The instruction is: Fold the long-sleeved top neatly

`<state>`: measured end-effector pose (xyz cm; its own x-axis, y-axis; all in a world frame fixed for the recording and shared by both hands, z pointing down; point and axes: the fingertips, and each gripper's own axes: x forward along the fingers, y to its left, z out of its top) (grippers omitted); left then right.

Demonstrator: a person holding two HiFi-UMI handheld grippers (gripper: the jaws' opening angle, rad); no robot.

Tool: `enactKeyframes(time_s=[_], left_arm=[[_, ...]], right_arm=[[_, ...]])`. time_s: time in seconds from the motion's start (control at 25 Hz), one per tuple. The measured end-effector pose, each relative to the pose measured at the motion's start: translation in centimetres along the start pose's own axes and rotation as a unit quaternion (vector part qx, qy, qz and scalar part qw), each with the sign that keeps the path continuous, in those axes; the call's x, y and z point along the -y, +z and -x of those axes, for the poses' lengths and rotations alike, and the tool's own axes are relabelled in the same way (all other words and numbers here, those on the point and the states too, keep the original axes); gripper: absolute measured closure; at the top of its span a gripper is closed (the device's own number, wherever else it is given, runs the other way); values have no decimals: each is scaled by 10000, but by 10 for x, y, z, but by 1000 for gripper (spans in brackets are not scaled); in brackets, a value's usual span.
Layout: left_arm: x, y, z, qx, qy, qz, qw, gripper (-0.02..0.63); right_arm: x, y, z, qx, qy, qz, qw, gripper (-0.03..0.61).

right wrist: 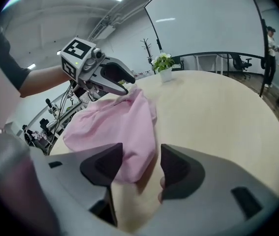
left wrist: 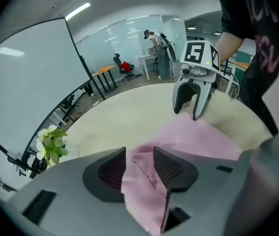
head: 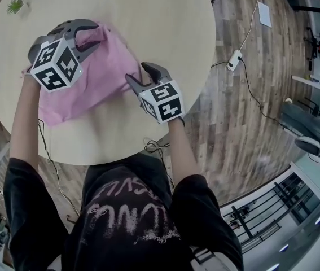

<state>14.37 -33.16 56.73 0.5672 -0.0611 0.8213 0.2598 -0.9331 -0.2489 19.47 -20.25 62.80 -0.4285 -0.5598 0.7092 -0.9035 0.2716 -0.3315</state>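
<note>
A pink long-sleeved top (head: 100, 75) lies crumpled on the left half of a round pale table (head: 148, 16). My left gripper (head: 95, 34) is at the top's far left edge. In the left gripper view, a fold of the top (left wrist: 144, 181) hangs between the left gripper's (left wrist: 139, 150) parted jaws, with a gap showing at the left pad. My right gripper (head: 137, 72) is at the top's right edge. In the right gripper view its (right wrist: 141, 149) jaws stand wide apart, and the rounded hem of the top (right wrist: 124, 151) lies on the table between them, unpressed.
A small potted plant (head: 15, 5) stands near the table's far left rim. A power strip (head: 235, 60) with cables and a white sheet (head: 264, 14) lie on the wooden floor to the right. The table's right half is bare wood.
</note>
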Motion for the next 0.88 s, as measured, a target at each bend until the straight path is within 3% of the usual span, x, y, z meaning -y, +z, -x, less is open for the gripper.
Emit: enactKeyframes(time_s=[0.2,0.44,0.56,0.64,0.68,0.8,0.88], left_arm=[[-11,-5,-41,-62,112,64,9999,411],[13,-25,-68,-530,-494,216,9971,391],[18,-28,-71,-580,-587,463,9955,410],[22,-28,-71,-584,-618,646,9943,456],[23,-28,-71,-599,-577,680,9942,473],[21,-27,-67,-685,-254,492,9961,545],[18,-24,-63,-632,-64,370,9973,552]], right_arm=[[2,-9,-5,-74,190,15,9998,328],[-2,-13,-7,-125,382,166,9991,337],[-1,-15,-6,-103,359,197,9991,346],[-3,-17,-6,-129,357,193,9991,357],[-5,-17,-6,-141,386,173,9990,393],[-10,-14,-7,-110,367,172,9991,467],[-11,-11,-7,-52,270,173,9995,504]])
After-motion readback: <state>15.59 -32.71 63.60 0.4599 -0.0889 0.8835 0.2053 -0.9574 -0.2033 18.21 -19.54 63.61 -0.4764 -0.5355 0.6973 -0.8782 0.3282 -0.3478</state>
